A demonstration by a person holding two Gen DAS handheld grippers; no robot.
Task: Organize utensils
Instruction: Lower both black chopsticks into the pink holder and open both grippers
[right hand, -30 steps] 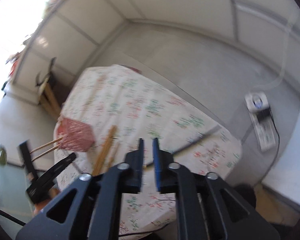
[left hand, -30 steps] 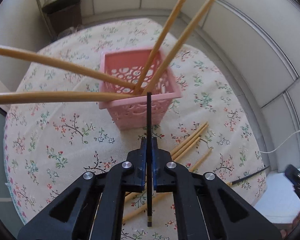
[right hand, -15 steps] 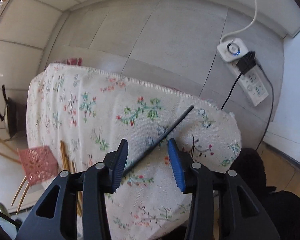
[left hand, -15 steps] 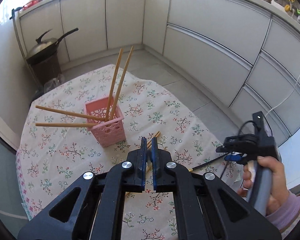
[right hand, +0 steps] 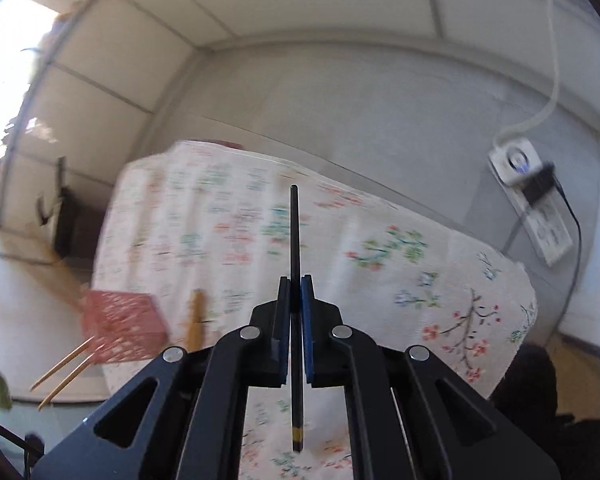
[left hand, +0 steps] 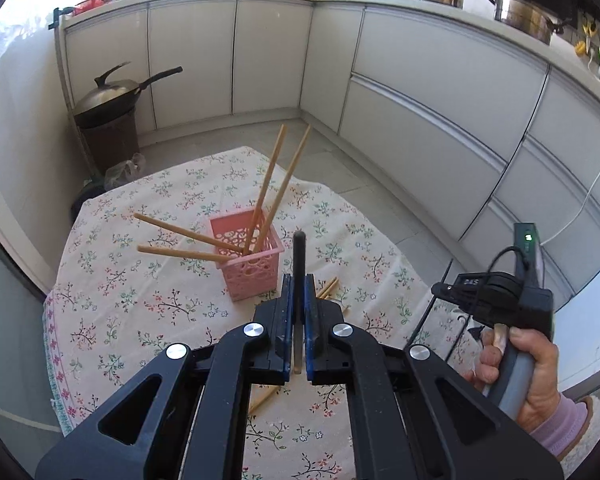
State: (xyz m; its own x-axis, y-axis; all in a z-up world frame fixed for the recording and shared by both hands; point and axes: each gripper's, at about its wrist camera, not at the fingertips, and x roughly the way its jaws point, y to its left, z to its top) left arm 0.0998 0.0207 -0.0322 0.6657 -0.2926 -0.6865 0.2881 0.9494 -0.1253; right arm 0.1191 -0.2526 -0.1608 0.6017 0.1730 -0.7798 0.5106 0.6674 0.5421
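A pink basket (left hand: pixel 247 256) stands on the floral tablecloth (left hand: pixel 140 304) with several wooden chopsticks (left hand: pixel 268 192) leaning out of it. My left gripper (left hand: pixel 298 284) is shut on a black chopstick (left hand: pixel 299 252), held above the table in front of the basket. My right gripper (right hand: pixel 296 284) is shut on another black chopstick (right hand: pixel 295 240), lifted off the table; it also shows in the left wrist view (left hand: pixel 436 300) at the right. The basket appears blurred in the right wrist view (right hand: pixel 120 324).
More wooden chopsticks (left hand: pixel 328 288) lie on the cloth behind my left gripper. A wok on a stand (left hand: pixel 108 100) is beyond the table's far left corner. White cabinets (left hand: pixel 420 92) surround the room. A power strip (right hand: pixel 540 208) lies on the floor.
My right gripper closed on the black chopstick that lay at the table edge and lifted it. My left gripper drew back from the basket, still holding its black chopstick.
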